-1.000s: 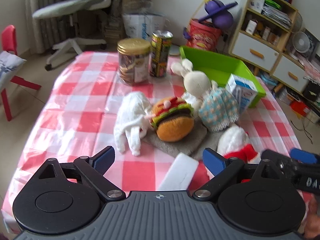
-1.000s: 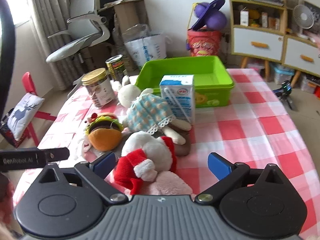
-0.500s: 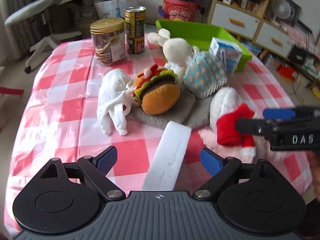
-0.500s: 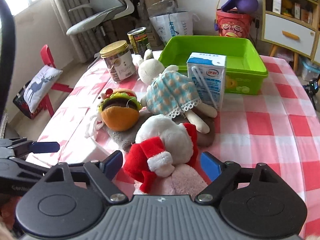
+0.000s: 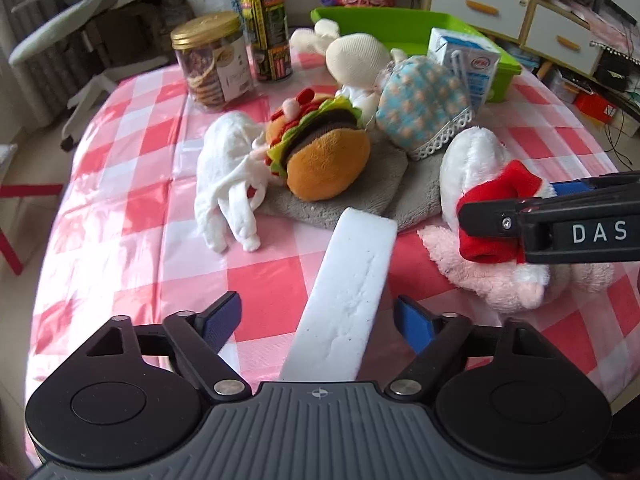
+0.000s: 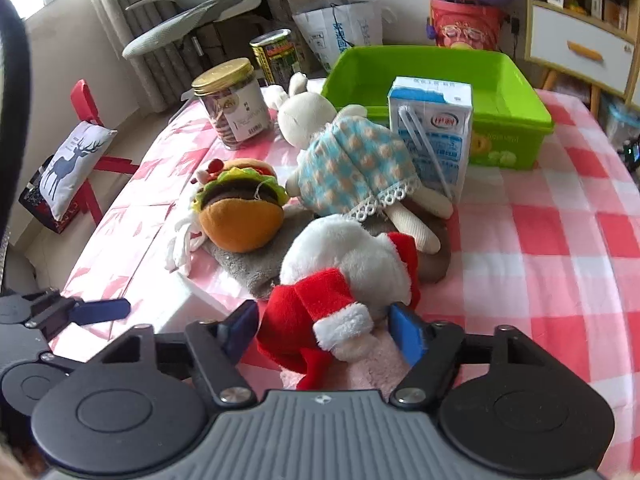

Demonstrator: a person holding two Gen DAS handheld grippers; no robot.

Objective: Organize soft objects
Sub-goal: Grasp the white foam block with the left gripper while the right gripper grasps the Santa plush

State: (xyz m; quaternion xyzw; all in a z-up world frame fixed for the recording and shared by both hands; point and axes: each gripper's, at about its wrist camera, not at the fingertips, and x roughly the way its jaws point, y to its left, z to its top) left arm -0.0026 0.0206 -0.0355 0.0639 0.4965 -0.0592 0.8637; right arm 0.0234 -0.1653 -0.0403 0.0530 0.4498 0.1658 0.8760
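- Right gripper [image 6: 322,330]: jaws have just been closing, now narrowed around the red-and-white sleeve of the white plush toy in a Santa outfit [image 6: 348,272]; pads sitting at the fabric, firm pressing not discernible.
- Left gripper [image 5: 316,322]: lower than a second ago, jaws closing slightly yet wide, straddling the long white foam block [image 5: 346,300] without touching it.
- Plush toy is lying at the near edge of the red-checked tablecloth [image 5: 120,208], beside the plush hamburger [image 5: 320,152].
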